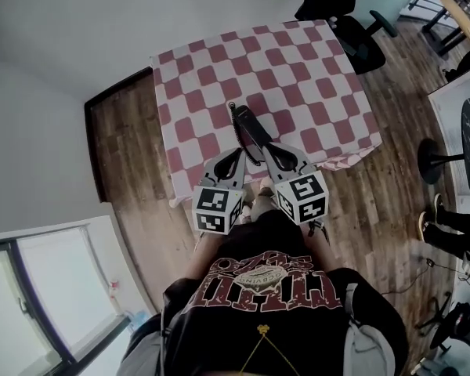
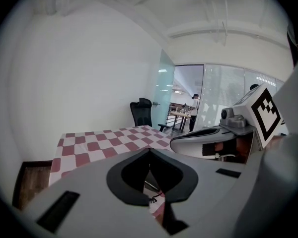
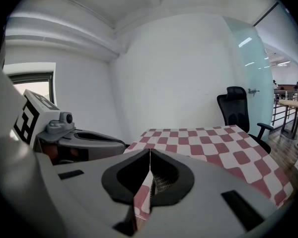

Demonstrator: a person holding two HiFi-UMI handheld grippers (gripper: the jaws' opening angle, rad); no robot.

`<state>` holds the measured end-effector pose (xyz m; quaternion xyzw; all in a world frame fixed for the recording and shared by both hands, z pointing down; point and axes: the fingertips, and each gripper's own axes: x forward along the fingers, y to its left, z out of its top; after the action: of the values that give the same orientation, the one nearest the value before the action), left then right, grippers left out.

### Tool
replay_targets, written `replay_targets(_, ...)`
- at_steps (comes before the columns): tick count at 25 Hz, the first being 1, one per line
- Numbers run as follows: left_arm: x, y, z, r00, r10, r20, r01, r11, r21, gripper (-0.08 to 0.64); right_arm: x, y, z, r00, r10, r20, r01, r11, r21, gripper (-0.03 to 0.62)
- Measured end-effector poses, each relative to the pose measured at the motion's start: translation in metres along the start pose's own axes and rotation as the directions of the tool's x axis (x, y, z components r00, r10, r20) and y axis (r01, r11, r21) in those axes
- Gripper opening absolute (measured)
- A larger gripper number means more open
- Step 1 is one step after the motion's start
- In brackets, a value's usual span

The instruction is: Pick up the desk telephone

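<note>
The black desk telephone (image 1: 249,125), with its coiled cord, lies near the front of a table under a red-and-white checked cloth (image 1: 313,77). Both grippers hang side by side over the table's near edge, pointing at the phone. My left gripper (image 1: 238,150) is just short of the phone's near left side. Its jaws meet at the tip (image 2: 150,150), and nothing is held. My right gripper (image 1: 268,145) is at the phone's near right side, also shut and empty (image 3: 149,151). Through each gripper's jaw opening I see only a sliver of cloth and dark phone parts.
A black office chair (image 1: 345,14) stands behind the table's far right corner. White walls run along the left and far sides. Wooden floor (image 1: 125,147) surrounds the table. A round black stand base (image 1: 435,159) and someone's shoes (image 1: 431,225) are at the right.
</note>
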<state>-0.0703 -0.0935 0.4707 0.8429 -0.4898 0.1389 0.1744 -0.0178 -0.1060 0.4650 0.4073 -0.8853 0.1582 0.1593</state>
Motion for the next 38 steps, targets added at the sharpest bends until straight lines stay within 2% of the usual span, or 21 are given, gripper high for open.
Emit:
replay_targets(7,0.033,0.017,0.014,0.999,0.033,-0.021,-0.034,0.999,-0.023,0.008,0.036,-0.021,0.015,0.998,0.061,-0.036,-0.061,0.998,-0.012,0.020)
replay_targets(12,0.050,0.028,0.019,0.995,0.084,-0.057,-0.083,0.996,0.028,0.008,0.053,-0.030,0.019,0.992,0.108,-0.062,-0.110,0.994,-0.024,0.020)
replay_targets(18,0.070,0.036,0.017,0.990,0.111,-0.082,-0.111,0.994,0.001,0.008,0.066,-0.036,0.016,0.983,0.159,-0.093,-0.163,0.986,-0.043,0.020)
replay_targets(22,0.079,0.039,0.016,0.991,0.111,-0.076,-0.116,0.991,-0.063,0.008,0.073,-0.043,0.010,0.976,0.184,-0.118,-0.191,0.980,-0.056,0.020)
replay_targets(28,0.082,0.050,0.011,0.985,0.151,-0.085,-0.157,0.985,-0.073,0.008,0.086,-0.047,0.009,0.967,0.215,-0.134,-0.224,0.973,-0.059,0.020)
replay_targets(32,0.083,0.058,0.009,0.985,0.138,-0.101,-0.146,0.987,-0.073,0.008,0.095,-0.045,0.009,0.968,0.208,-0.143,-0.216,0.975,-0.046,0.020)
replay_targets(35,0.087,0.062,0.010,0.991,0.090,-0.103,-0.101,0.990,-0.099,0.008,0.102,-0.046,0.007,0.970,0.189,-0.153,-0.196,0.980,-0.027,0.020)
replay_targets(38,0.090,0.067,0.013,0.992,0.048,-0.115,-0.058,0.994,-0.089,0.008,0.109,-0.047,0.006,0.975,0.155,-0.161,-0.157,0.988,-0.003,0.020)
